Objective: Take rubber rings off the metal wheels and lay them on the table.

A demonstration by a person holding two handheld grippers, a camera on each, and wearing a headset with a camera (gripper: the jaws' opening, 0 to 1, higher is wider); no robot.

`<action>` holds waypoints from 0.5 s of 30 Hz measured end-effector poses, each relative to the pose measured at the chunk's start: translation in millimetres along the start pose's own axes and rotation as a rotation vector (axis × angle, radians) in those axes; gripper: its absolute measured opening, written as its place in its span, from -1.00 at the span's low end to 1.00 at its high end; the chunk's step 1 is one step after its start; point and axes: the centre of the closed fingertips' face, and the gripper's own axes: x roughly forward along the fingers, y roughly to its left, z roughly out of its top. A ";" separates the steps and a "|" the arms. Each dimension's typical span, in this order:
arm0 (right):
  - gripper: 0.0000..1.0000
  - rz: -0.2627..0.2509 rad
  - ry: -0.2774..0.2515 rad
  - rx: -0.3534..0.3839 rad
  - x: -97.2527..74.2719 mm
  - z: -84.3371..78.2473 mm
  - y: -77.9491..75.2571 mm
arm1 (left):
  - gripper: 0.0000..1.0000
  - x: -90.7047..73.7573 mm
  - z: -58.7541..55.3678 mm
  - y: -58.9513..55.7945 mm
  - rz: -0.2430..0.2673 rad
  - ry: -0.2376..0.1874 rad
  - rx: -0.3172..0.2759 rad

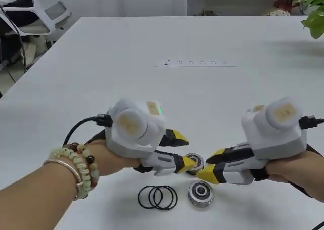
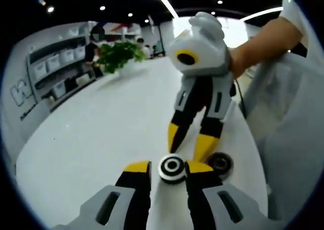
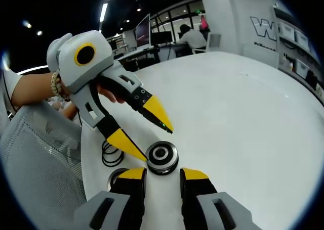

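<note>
A metal wheel point(image 1: 195, 162) with a black rubber ring round it lies on the white table point(image 1: 167, 93) between my two grippers. My left gripper point(image 1: 183, 150) is open. One yellow tip is beside the wheel point(image 2: 172, 168) and the other is above it. From the other side, my right gripper point(image 1: 210, 164) is also open, its tips just short of the wheel point(image 3: 162, 158). A second wheel point(image 1: 200, 194) sits nearer me. Three loose black rings point(image 1: 158, 197) lie overlapping to its left. The left gripper point(image 3: 149, 139) is clearly spread in the right gripper view.
A white power strip point(image 1: 195, 63) lies flat mid-table. Office chairs point(image 1: 30, 12) stand at the far left corner and a green plant point(image 1: 315, 12) at the far right. A person's hands with bead bracelets point(image 1: 76, 164) hold the grippers.
</note>
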 end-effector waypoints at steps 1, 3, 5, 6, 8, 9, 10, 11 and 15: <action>-0.53 0.000 -0.002 -0.002 0.2 0.4 0.4 | -0.48 1.5 -0.9 -0.7 0.000 0.003 0.001; -0.53 0.001 -0.003 -0.005 1.1 1.0 1.1 | -0.53 3.3 -2.6 -0.8 0.000 0.009 -0.002; -0.54 0.000 -0.001 -0.013 1.8 0.8 1.5 | -0.60 3.9 -1.6 -2.0 -0.003 0.003 -0.023; -0.54 -0.001 0.001 -0.017 2.0 0.5 1.6 | -0.62 4.4 -2.2 -1.8 -0.001 0.003 -0.033; -0.56 -0.004 0.003 -0.021 2.8 -0.2 1.2 | -0.66 5.4 -1.9 -1.3 0.003 -0.002 -0.044; -0.58 -0.005 0.006 -0.024 3.0 -1.0 1.1 | -0.68 5.5 -3.2 -1.5 0.001 0.002 -0.054; -0.59 -0.006 0.006 -0.027 3.0 -1.1 1.1 | -0.70 5.4 -2.9 -2.4 -0.004 -0.001 -0.062; -0.59 -0.008 0.003 -0.030 3.0 -0.6 1.1 | -0.71 4.9 -4.4 -3.5 -0.007 0.006 -0.066; -0.68 -0.022 0.004 -0.046 3.3 -0.7 -0.9 | -0.71 3.4 -4.9 -3.6 -0.002 0.006 -0.067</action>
